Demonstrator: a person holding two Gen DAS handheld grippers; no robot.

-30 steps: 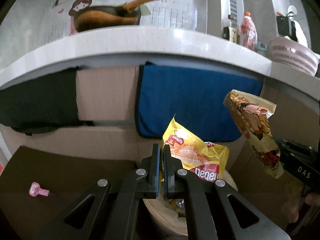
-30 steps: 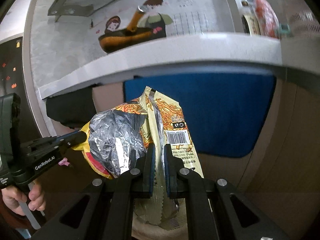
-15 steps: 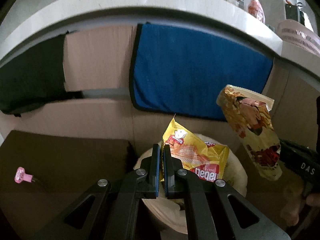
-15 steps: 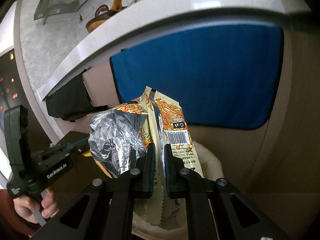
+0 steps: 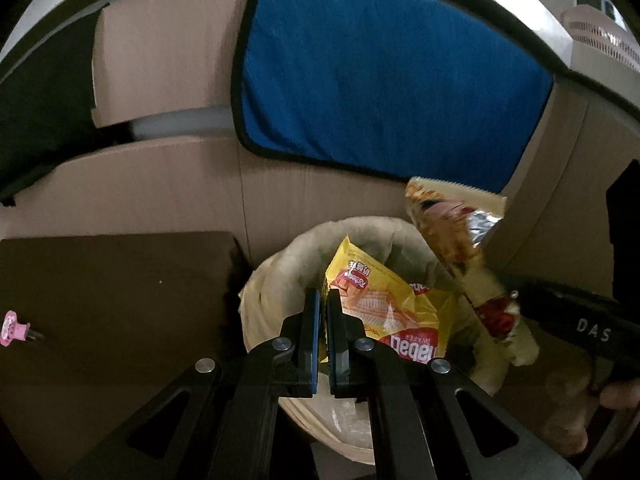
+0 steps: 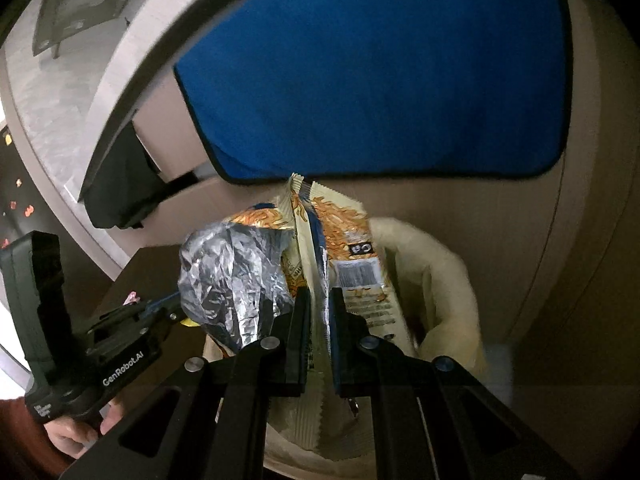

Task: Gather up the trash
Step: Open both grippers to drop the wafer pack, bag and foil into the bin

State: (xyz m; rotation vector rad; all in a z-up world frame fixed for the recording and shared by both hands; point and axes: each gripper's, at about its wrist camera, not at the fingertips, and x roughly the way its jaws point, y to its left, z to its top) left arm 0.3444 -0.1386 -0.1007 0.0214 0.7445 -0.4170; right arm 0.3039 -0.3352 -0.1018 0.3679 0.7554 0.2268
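My left gripper (image 5: 323,300) is shut on a yellow wafer wrapper (image 5: 384,308) and holds it over the open mouth of a cream bag-lined bin (image 5: 276,280). My right gripper (image 6: 318,300) is shut on a beige noodle packet (image 6: 344,248) with a torn foil inside (image 6: 232,276), held above the same bin (image 6: 444,276). The noodle packet also shows in the left wrist view (image 5: 460,248), at the bin's right rim. The left gripper's body (image 6: 92,344) shows at the left of the right wrist view.
A blue cloth (image 5: 384,72) and a black cloth (image 5: 40,100) hang from the counter edge over wood cabinet fronts. A brown box top (image 5: 120,280) with a small pink object (image 5: 14,326) lies left of the bin. A pink basket (image 5: 600,36) sits on the counter.
Both grippers have come down and tilted toward the floor, carrying their wrappers over the bin. The bin now fills the lower view and the countertop has slid out of view.
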